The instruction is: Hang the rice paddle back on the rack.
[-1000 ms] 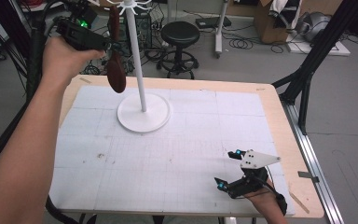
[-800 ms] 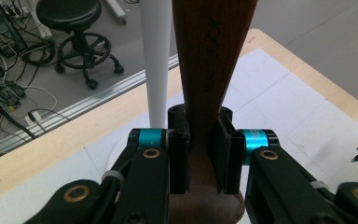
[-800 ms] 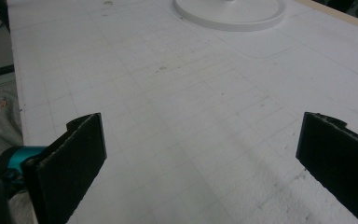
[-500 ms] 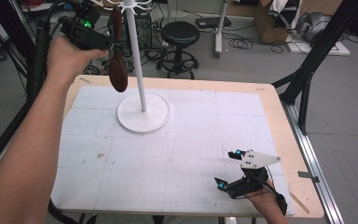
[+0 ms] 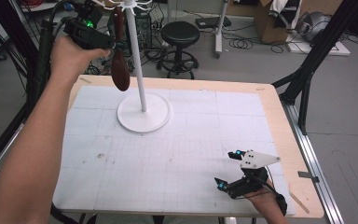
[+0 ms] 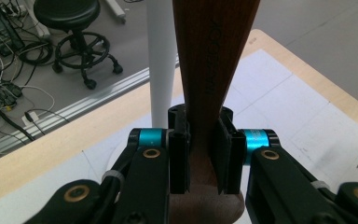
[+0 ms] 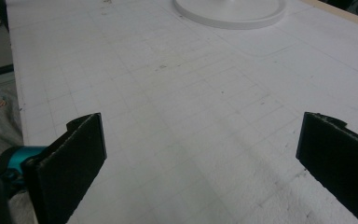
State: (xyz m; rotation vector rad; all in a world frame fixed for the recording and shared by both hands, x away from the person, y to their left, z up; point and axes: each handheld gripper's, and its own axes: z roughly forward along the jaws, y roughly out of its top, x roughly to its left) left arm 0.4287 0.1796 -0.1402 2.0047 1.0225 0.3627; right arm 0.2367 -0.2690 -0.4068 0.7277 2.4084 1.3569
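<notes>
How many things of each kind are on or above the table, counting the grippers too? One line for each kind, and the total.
Wooden spoon, held by the left gripper: 1
White stand: 1
Grippers, left gripper and right gripper: 2
Total: 4

**Cut Off and Covered**

The wooden spoon [image 6: 214, 60] runs past the top edge of the left gripper view, its upper end unseen, and the gripper's pads hide its neck. The white stand [image 5: 137, 60] loses its hooked top at the high view's upper edge. In the right gripper view its base [image 7: 228, 11] is cropped.
</notes>
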